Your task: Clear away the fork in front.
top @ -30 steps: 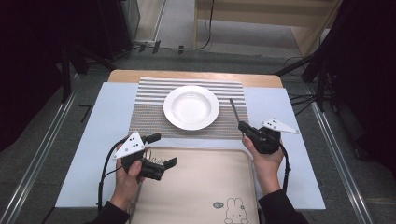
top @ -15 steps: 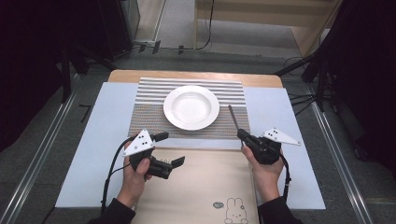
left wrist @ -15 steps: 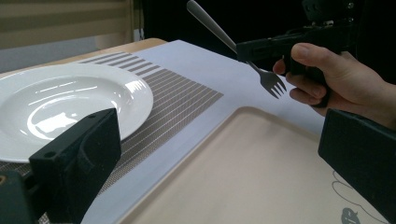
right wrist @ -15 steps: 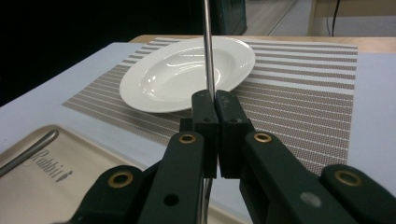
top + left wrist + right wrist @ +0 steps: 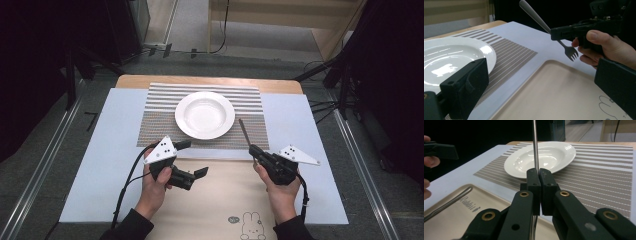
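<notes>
The right hand-held gripper (image 5: 256, 153) was held clear of the bench, its jaws pressed together on the neck of a fork (image 5: 571, 53), gripped just above the tines. The fork's handle rose ahead of the jaws toward the white plate (image 5: 204, 114), while the tines pointed down and back over the far edge of the beige tray (image 5: 220, 200). The fork was thus lifted but not yet laid down; the striped placemat (image 5: 252, 132), just ahead of this gripper and to the right of the plate, is judged the likely spot, so the carry forward, the lowering and the release remained to be done. The left hand-held gripper (image 5: 192, 172) was held with its jaws apart and empty, above the tray's near-left part. A second utensil handle (image 5: 447, 203) lay in the tray, below and to the left of the right gripper's jaws, and may remain to be placed.
</notes>
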{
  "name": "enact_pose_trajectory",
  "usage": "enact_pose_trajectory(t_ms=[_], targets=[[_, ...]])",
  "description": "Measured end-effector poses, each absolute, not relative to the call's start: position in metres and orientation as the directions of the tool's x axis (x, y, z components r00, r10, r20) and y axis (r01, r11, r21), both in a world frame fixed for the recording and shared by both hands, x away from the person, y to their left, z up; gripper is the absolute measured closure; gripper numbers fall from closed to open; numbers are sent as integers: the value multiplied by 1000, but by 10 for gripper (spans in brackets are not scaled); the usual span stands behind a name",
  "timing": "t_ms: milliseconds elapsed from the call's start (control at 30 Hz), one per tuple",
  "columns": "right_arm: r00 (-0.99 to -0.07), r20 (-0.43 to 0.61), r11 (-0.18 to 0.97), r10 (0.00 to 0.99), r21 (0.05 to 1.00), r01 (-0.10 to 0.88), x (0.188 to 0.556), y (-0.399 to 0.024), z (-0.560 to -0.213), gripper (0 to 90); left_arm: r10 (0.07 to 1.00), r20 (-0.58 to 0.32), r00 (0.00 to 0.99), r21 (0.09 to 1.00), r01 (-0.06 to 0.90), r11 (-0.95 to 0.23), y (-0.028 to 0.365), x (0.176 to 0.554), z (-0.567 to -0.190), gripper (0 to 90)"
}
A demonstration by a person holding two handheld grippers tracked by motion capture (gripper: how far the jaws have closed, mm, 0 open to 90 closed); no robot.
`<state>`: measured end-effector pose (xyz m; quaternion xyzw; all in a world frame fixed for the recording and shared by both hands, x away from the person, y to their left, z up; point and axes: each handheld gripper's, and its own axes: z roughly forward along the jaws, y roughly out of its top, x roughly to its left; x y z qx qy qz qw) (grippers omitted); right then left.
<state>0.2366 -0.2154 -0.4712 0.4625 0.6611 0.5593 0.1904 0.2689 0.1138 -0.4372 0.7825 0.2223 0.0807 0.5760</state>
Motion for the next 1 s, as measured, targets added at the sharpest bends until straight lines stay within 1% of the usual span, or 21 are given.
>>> enact_pose_trajectory(t_ms=[367, 600, 667, 867, 933, 1000], targets=[[-554, 264, -49, 790, 927, 372, 227, -206, -467, 868, 422, -138, 896, 938, 256, -235, 104, 272, -433, 0], [-577, 262, -47, 773, 932, 360, 222, -200, -465, 868, 405, -168, 899, 938, 272, -215, 96, 273, -431, 0], [-586, 260, -44, 768, 933, 357, 220, -198, -464, 868, 406, -182, 896, 938, 281, -201, 94, 273, -430, 38], [-614, 245, -30, 750, 940, 339, 216, -192, -463, 868, 384, -223, 896, 939, 303, -163, 90, 274, -429, 44], [-621, 244, -26, 745, 941, 338, 215, -190, -463, 868, 402, -237, 885, 935, 320, -153, 88, 274, -429, 109], [-630, 240, -22, 738, 943, 333, 214, -187, -463, 868, 402, -259, 878, 929, 341, -146, 87, 275, -429, 131]])
